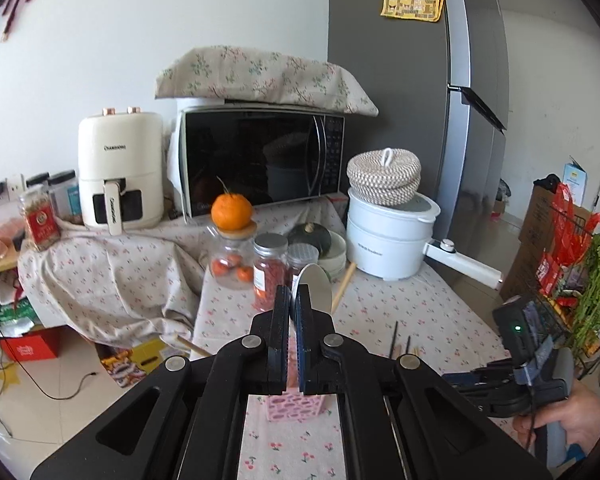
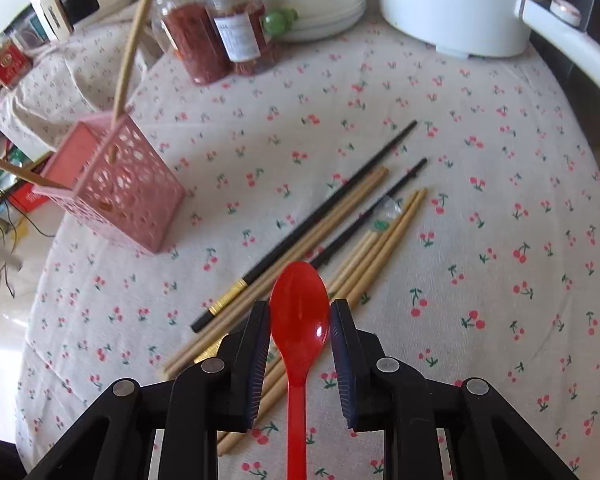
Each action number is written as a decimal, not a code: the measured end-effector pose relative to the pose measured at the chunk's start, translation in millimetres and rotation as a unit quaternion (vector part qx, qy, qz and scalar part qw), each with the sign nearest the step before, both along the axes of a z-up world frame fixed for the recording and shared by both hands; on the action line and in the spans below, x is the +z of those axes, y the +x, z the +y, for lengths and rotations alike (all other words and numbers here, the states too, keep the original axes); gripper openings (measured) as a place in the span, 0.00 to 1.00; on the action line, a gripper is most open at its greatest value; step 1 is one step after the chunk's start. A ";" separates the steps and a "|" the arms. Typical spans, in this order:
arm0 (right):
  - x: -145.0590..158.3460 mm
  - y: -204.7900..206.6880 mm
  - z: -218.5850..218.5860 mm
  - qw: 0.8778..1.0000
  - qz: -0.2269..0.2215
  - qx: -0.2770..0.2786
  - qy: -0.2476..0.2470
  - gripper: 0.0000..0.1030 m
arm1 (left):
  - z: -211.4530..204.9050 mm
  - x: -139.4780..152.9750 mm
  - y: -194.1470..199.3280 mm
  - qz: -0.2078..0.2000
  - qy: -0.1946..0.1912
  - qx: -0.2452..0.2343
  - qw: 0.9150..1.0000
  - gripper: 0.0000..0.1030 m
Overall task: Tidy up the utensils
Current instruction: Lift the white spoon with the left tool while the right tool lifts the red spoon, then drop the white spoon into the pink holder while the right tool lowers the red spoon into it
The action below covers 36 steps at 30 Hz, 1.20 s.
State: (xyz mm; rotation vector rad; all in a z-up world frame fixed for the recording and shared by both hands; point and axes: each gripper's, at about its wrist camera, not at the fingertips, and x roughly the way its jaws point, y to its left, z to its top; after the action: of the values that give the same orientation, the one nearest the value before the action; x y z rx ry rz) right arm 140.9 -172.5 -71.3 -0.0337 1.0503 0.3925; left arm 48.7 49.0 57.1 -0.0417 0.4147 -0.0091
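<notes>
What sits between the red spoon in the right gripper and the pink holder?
Nothing visible. The right gripper holds the red spoon by its bowl; bare tablecloth runs up-left to the pink holder. The chopsticks lie off that line. Two sticks already lean from the holder's top.

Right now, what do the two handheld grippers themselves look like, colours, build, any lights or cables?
Both are black plastic linkage grippers with round silver pivot pins. The left gripper and the right gripper have dark blue ribbed pads on the inner faces of their fingers. Seen from the left wrist, the right unit carries a black box with a small green light, a thin black cable and a grey handle held in a hand.
</notes>
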 end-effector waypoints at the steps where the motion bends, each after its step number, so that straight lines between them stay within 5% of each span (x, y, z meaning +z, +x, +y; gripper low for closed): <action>1: 4.8 -2.7 1.9 1.000 -0.010 0.000 0.005 0.25 | -2.5 0.5 2.6 -0.009 0.011 0.009 1.000 0.02; 12: 36.5 -4.3 0.1 0.996 -0.076 -0.024 0.043 0.25 | -29.5 -35.1 47.2 -0.009 0.107 0.049 0.993 0.02; 22: 51.2 -11.6 -3.5 0.990 -0.117 -0.037 0.064 0.26 | -15.7 -52.5 66.7 0.054 0.052 0.041 0.996 0.06; 24: 58.4 -14.6 -3.1 0.988 -0.133 -0.040 0.072 0.26 | -14.7 -49.8 63.4 0.066 0.036 0.031 0.997 0.17; 26: 66.5 -17.6 -1.3 0.984 -0.151 -0.044 0.084 0.26 | -12.5 -46.5 56.0 0.073 0.017 0.019 0.997 0.48; 36: 111.3 -36.0 30.3 0.955 -0.259 -0.061 0.129 0.26 | 15.8 -26.3 -5.0 0.093 -0.051 -0.028 0.994 0.69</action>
State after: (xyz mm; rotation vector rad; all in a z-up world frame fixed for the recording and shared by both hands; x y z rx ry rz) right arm 104.9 -142.2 40.0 0.1550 0.4752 0.3793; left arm 43.7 64.8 30.8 -0.1319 0.6009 -0.0828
